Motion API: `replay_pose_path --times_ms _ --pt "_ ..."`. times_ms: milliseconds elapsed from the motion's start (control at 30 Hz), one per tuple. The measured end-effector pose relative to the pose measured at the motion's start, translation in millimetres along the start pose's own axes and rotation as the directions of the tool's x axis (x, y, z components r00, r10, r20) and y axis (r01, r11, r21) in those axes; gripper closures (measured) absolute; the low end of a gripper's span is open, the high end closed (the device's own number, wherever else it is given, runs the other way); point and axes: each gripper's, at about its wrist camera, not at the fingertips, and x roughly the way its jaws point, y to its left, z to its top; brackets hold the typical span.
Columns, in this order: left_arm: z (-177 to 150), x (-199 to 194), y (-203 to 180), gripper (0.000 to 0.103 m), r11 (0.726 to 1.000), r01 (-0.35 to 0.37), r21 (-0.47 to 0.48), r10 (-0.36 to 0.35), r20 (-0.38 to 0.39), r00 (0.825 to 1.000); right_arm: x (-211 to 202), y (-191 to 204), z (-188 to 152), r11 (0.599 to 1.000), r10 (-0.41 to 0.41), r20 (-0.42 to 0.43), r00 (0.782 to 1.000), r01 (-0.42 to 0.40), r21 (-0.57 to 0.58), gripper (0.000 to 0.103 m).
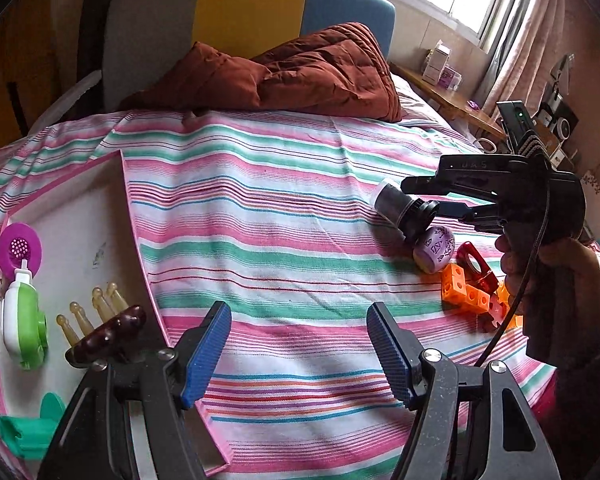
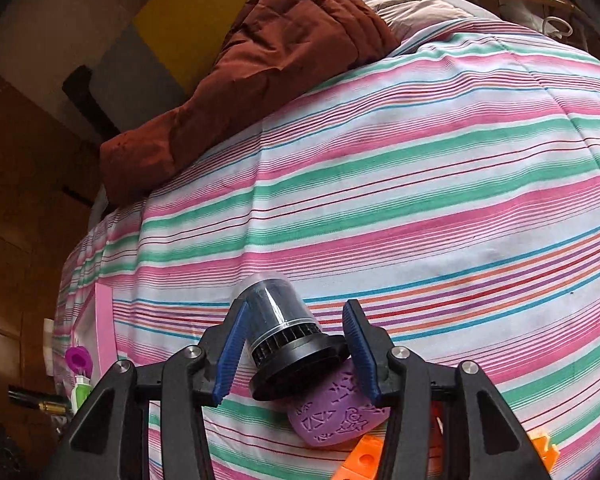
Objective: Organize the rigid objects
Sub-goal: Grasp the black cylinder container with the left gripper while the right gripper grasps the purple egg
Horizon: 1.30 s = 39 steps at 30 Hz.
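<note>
Right gripper [image 2: 296, 350], lower centre, straddles the black canister [image 2: 280, 328] on the bed, jaws part-open, pads not clearly pinching, so centre on its ribbed collar before closing; left gripper [image 1: 300, 354] open, empty.

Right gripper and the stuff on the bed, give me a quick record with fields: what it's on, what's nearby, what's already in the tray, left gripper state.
right gripper: fingers around black cylinder with clear cap, lying on its side; firm pinch not confirmed
beside it: purple patterned egg, touching the cylinder's base
also nearby: orange blocks, red ring piece
tray: purple-and-green tool, wooden massager
left gripper: open, empty
surface: striped sheet
</note>
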Motion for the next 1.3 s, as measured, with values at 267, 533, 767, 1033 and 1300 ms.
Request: replay_pose_path --times_ms 267,533,767,1033,1300 --pt "15 9 -7 0.023 1.000 0.028 -0.009 -0.028 0.006 1.000 -6 16 -5 0.988 0.155 -0.036 0.987 -0.156 -0.022 0.053" --pt "45 35 -40 0.017 0.995 0.084 0.046 -0.084 0.003 0.996 -26 -9 6 0.993 0.074 0.069 0.995 -0.079 0.086 0.053" --pt "72 69 -62 0.017 0.989 0.146 -0.001 -0.146 -0.047 0.988 -34 -32 11 0.980 0.045 0.100 0.994 -0.064 0.191 0.053" --pt "99 110 -74 0.018 0.983 0.155 -0.095 -0.165 -0.100 0.981 -43 -34 15 0.980 0.028 0.146 0.989 -0.056 0.191 0.052" --pt "87 141 -71 0.052 0.984 0.151 -0.097 -0.165 -0.160 0.973 -44 -35 17 0.983 0.012 0.148 0.989 -0.039 0.181 0.052"
